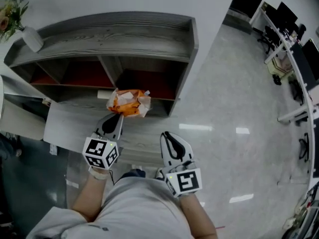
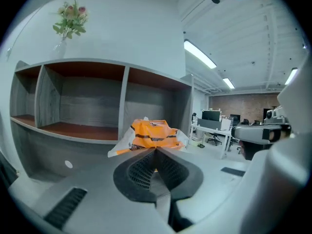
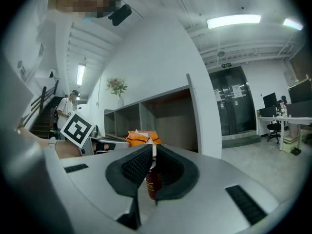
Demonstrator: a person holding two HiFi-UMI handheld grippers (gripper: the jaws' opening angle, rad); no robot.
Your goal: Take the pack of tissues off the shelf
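Where the pack of tissues (image 1: 128, 102) lay: dead ahead of the left claw (image 1: 118, 116), touching its tips, at the front lip of the shelf (image 1: 114, 31) before the right-hand opening; whether its far side rested on that lip could not be told.
Long axis: the orange-and-white pack ran crosswise to the left claw's line, crumpled, its near edge turned toward the tips.
Left claw: drawn together on that near edge, a sliver of orange wrapper showing between the pads (by my reading a thin pinch on the film, not a hold on the body).
Right claw (image 1: 167, 136): narrow, closed on a small dark-red bottle (image 3: 152, 182) seated low between its jaws; the pack was ahead and to its left, well apart.
Nearer hand: the left, plainly; the right was occupied.
Coming move: judged to be a straight pull back along the left claw's own line, toward the person.
In the way: nothing lay behind the left claw on that line; the upright divider (image 1: 111, 65) stood ahead and left of the tips, and the end wall (image 1: 185, 68) ahead and right, both beyond the pack.
Beneath: the grey worktop (image 1: 70, 121) jutting out under the openings lay below the left claw.
Farther off: a vase of flowers (image 1: 31, 38) stood far ahead-left on the shelf top; office desks (image 1: 294, 59) stood far to the right of the right claw.
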